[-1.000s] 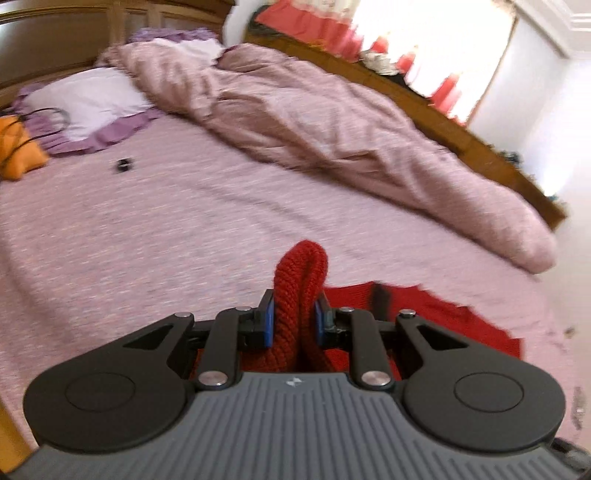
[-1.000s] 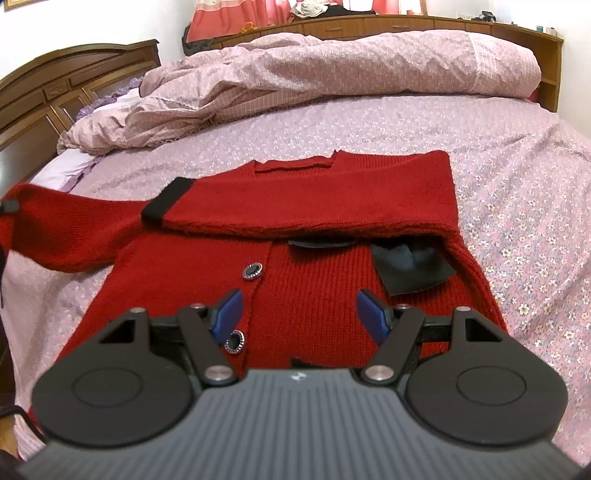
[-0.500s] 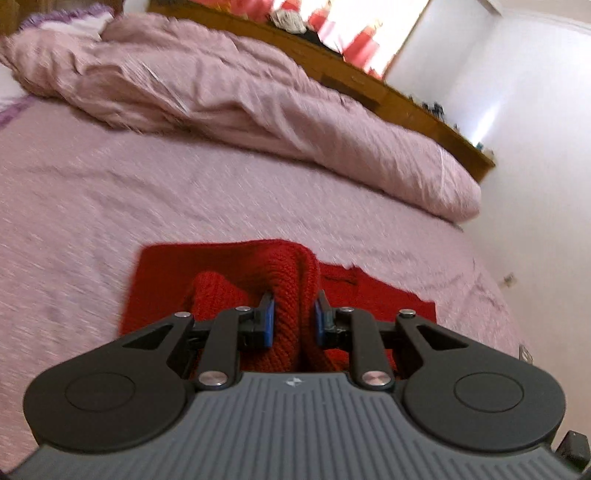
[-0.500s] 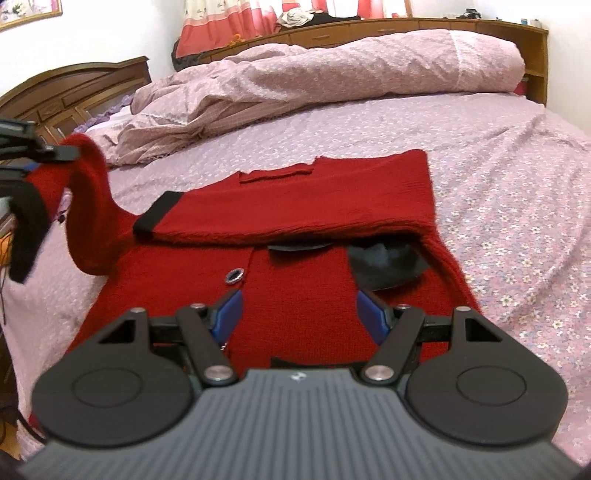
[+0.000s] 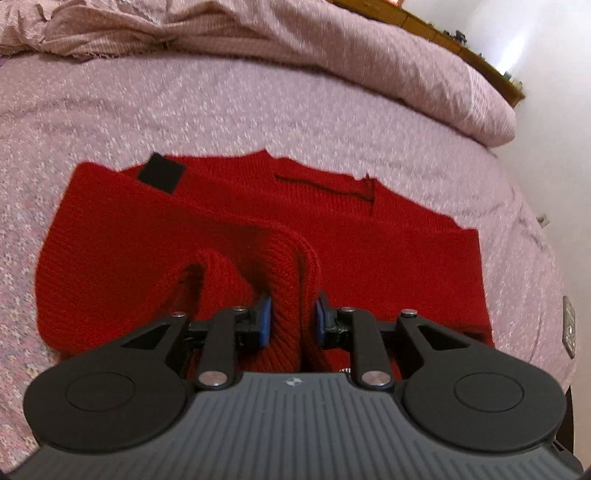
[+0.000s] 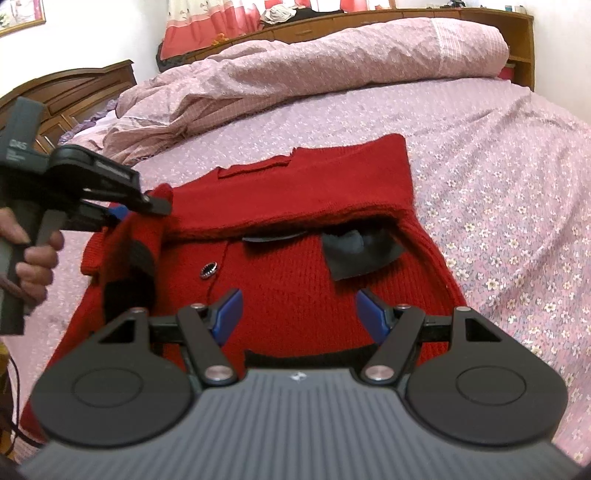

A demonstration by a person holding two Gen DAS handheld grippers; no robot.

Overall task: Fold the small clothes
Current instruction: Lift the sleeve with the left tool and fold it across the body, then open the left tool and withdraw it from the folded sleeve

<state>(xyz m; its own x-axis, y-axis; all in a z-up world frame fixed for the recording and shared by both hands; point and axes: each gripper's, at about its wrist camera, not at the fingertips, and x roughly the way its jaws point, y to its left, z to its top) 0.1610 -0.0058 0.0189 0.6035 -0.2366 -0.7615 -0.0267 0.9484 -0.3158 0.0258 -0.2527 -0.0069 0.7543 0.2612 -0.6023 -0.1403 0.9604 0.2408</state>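
Note:
A red knit cardigan (image 6: pixel 295 192) lies flat on the bed, one sleeve folded across its chest with the black cuff (image 5: pixel 161 176) at the far left. My left gripper (image 5: pixel 291 317) holds the other red sleeve (image 5: pixel 288 266) between its blue pads and its jaws are opening; the knit still fills the gap. The right wrist view shows that left gripper (image 6: pixel 122 212) over the cardigan's left side, with the sleeve (image 6: pixel 136 236) draped down from it. My right gripper (image 6: pixel 299 310) stands open above the cardigan's lower front, nothing between its fingers.
A crumpled pink duvet (image 6: pixel 314 62) lies along the far side of the flowered bedsheet (image 6: pixel 498 166). A wooden headboard (image 6: pixel 74 92) is at the left and a wooden shelf (image 6: pixel 406 16) behind. A small grey remote-like object (image 5: pixel 569 328) lies right of the cardigan.
My left gripper has carried the sleeve from out at the left to over the cardigan's body and has come lower. The right gripper has hardly moved and stays open.

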